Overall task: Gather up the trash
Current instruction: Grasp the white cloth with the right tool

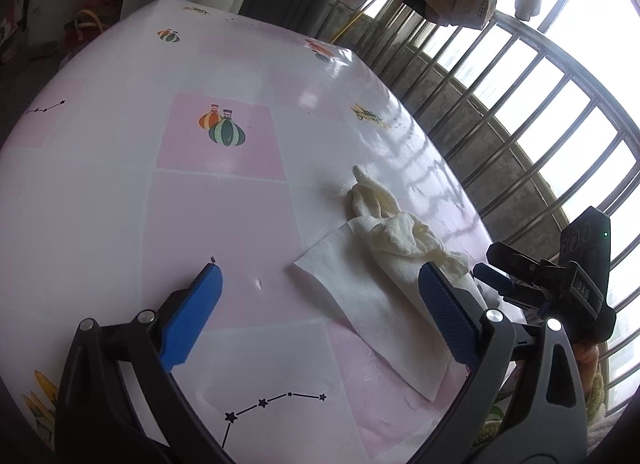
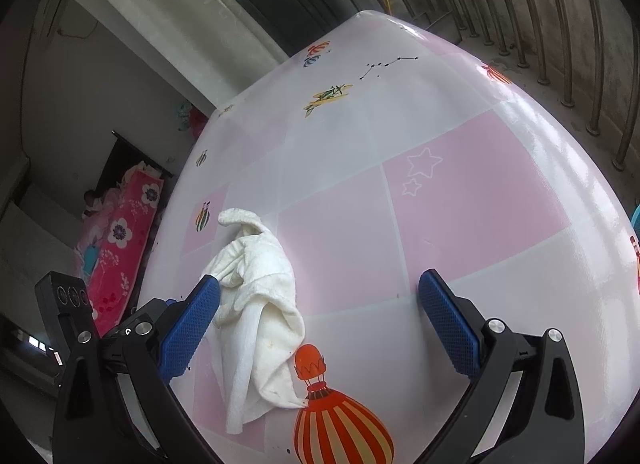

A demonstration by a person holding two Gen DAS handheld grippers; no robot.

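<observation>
the left gripper point(image 1: 320, 300) hangs low over the table point(image 1: 100, 192) with its blue pads spread wide apart and nothing between them. a crumpled white tissue point(image 1: 384, 240) lies flat on the pink-and-white tablecloth in the right half of the left wrist frame, its lower edge touching or passing under the right-hand pad point(image 1: 448, 312). the right gripper point(image 2: 320, 312) is also spread wide and empty; in its view the tissue point(image 2: 260, 304) sits at lower left, just beside the left-hand pad point(image 2: 188, 328), near a printed orange balloon point(image 2: 336, 416). the right gripper's body shows at the right edge of the left view, beside metal railings point(image 1: 520, 112)
</observation>
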